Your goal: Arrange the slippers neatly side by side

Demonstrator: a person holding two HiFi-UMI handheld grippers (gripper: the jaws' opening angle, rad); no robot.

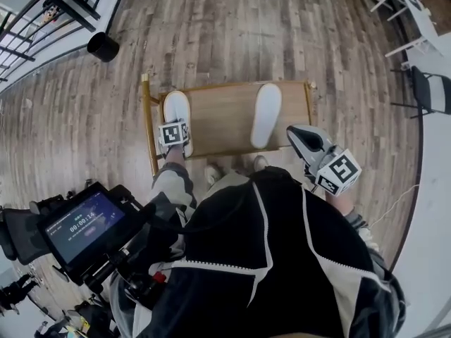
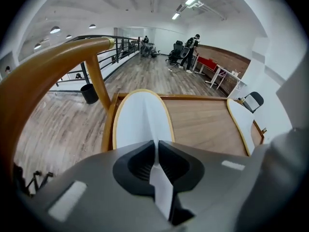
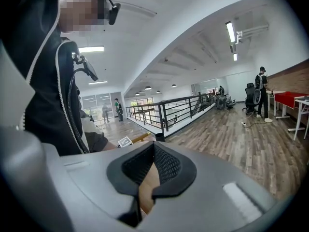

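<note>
Two white slippers lie on a low wooden table [image 1: 220, 122]. The left slipper [image 1: 175, 108] lies at the table's left edge, the right slipper [image 1: 266, 115] well apart from it towards the right side. My left gripper [image 1: 175, 129] points down at the near end of the left slipper [image 2: 142, 120] and is shut on its edge, a thin white strip showing between the jaws [image 2: 155, 153]. My right gripper [image 1: 294, 132] hovers off the table's right front corner, shut and holding nothing. In its own view the right gripper [image 3: 145, 178] faces away from the slippers.
A curved wooden rail [image 2: 48, 66] runs along the table's left side. A black bin [image 1: 103, 46] stands on the plank floor at the far left. White tables and a dark chair [image 1: 426, 86] are at the right. A screen device [image 1: 84, 224] hangs at my left front.
</note>
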